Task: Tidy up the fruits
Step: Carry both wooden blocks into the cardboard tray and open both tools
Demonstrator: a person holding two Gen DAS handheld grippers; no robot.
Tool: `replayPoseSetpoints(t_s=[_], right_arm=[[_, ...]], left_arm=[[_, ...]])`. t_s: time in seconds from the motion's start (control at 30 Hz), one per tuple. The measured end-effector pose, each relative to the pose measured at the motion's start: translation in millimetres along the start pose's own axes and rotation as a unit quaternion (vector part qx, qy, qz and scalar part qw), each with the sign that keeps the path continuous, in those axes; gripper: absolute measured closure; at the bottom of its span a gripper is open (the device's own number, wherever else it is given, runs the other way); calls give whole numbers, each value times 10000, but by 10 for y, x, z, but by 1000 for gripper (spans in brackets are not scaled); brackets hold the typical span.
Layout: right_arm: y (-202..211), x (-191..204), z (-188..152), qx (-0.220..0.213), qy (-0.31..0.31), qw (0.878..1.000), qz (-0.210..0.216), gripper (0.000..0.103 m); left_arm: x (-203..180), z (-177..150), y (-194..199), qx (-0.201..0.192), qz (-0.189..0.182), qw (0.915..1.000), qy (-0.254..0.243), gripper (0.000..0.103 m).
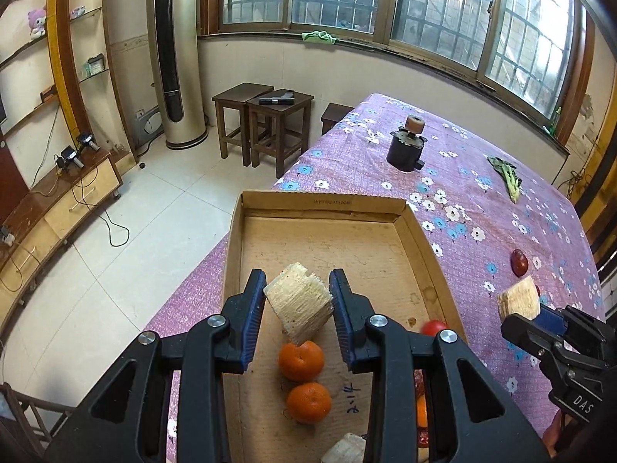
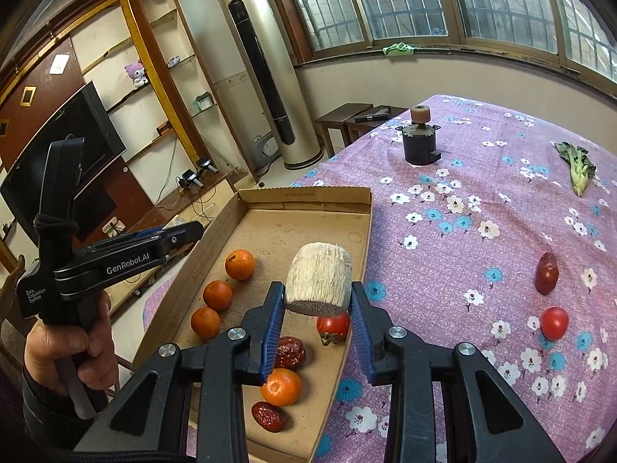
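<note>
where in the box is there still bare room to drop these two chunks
The far half of the cardboard box is bare, from its back wall down to the farthest orange. The near end is crowded with oranges, red dates and a tomato.

tomato (image 1: 434,326): mostly hidden behind left gripper (image 1: 297,310) finger, by box's (image 1: 420,239) right wall
box print (image 1: 331,202): too small to read
pale chunk (image 1: 345,448): cut off at bottom edge

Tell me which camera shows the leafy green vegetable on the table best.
The right wrist view: the leafy green vegetable lies unobstructed on the tablecloth, dark leaves and pale stalk distinct. The left wrist view shows it smaller and more distorted.
</note>
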State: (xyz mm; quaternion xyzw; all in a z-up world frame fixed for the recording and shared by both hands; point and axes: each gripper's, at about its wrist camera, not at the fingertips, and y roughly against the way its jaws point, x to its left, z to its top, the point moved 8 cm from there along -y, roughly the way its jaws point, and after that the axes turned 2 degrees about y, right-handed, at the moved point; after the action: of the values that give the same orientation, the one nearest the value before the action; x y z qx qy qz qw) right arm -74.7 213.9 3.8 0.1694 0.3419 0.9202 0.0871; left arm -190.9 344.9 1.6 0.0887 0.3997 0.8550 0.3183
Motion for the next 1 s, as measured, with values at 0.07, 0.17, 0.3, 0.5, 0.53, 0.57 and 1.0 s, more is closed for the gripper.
replayPoseSetpoints(t_s=[0.07,0.17,0.3,0.5,0.53,0.57,1.0], right_arm=[[-23,-5,5,11,0,10000,6,69],[-49,-10,17,19,-8,10000,16,69],[-94,2,34,35,3,10000,31,69],[-279,89,37,211,126,9996,107,69],[-327,112,35,266,162,9994,127,69],[-402,150,24,350,214,9990,159,69],[-991,474,-207,1108,828,9900,295,69]], left_arm=[[-1,21,-22,6,2,10000,-7,72],[12,65,-43,-10,32,10000,-31,72],[42,127,-105,-13,106,9999,-58,72],[82,182,-328,162,211,9996,-81,72],[88,190,-394,228,224,9995,-73,72],[88,198,-431,265,225,9994,-61,72],[114,105,-903,900,411,9951,19,72]])
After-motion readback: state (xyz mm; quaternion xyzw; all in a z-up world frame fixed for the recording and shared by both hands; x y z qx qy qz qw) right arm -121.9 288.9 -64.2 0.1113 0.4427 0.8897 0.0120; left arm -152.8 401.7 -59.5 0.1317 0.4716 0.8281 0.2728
